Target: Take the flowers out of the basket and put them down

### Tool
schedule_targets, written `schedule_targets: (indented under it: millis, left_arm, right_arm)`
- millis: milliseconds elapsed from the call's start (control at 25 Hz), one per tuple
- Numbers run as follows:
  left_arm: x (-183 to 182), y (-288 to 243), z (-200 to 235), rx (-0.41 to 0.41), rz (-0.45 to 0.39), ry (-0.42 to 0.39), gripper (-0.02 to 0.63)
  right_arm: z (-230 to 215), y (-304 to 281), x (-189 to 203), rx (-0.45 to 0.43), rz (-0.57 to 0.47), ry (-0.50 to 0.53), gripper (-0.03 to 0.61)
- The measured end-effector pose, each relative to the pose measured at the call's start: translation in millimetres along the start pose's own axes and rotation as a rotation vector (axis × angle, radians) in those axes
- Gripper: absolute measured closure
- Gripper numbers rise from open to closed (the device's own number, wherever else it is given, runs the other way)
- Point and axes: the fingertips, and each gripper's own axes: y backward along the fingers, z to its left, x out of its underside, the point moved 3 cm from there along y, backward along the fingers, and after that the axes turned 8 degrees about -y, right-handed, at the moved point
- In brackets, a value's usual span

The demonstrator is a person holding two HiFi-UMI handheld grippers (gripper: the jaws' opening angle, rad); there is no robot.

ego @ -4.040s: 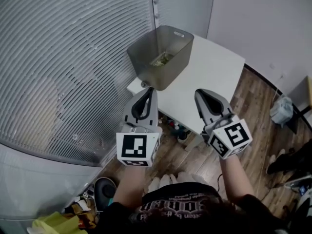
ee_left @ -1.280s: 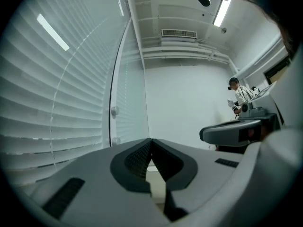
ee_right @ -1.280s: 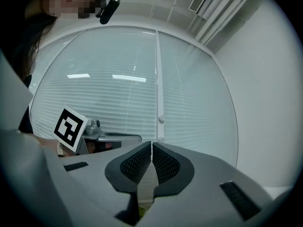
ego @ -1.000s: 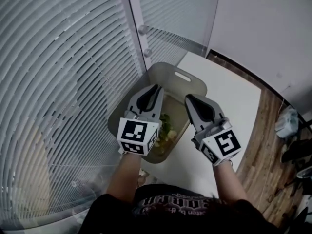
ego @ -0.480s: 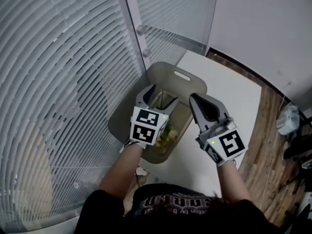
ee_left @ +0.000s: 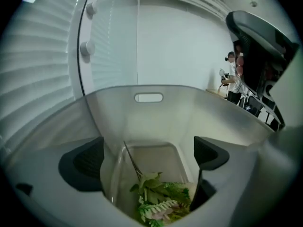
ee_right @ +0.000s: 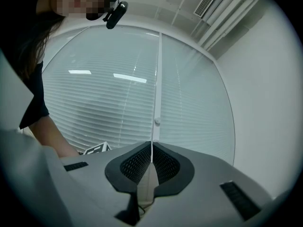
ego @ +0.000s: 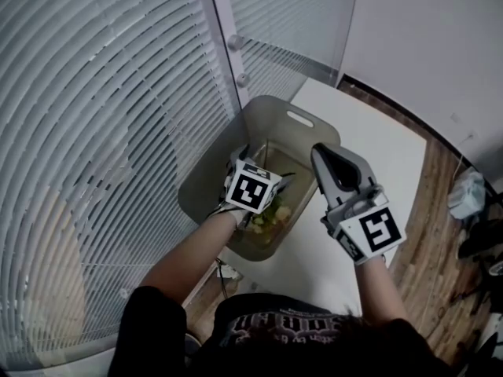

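Basket on white table, window blinds, wood floor

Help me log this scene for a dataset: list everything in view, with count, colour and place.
basket: one, grey, on the table's corner beside the blinds.
flowers: one bunch, green leaves with pale blooms, on the basket's bottom.
table: one, white, next to the window.
blinds: white, covering the window at left.
floor: brown wood, at right.
left claw: one, grey, open inside the basket's mouth; its jaws have just been opening, nothing gripped, flowers lying lower down.
right claw: one, grey, shut and empty, held above the table beside the basket.
forearms: two, bare below black sleeves, at the bottom of the head view.
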Motion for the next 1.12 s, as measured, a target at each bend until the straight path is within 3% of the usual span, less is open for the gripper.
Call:
schedule_targets:
  millis: [240, 520, 1000, 1120]
  left_arm:
    - [42, -24, 7, 0.022, 0.152, 0.120, 0.040]
    - [85, -41, 3, 0.054, 0.341, 0.163, 0.040]
    - [118, -62, -13, 0.149, 0.488, 0.202, 0.044]
    - [128, -60, -17, 0.178, 0.534, 0.230, 0.105]
  right_arm:
    - [0, 2, -2, -0.009, -0.011, 0.017, 0.548]
    - [0, 3, -1, -0.008, -0.007, 0.031, 0.548]
    - [-4, 3, 2, 0.002, -0.002, 0.048, 0.548]
    - [-4, 3, 2, 0.005, -0.003, 0.045, 0.549]
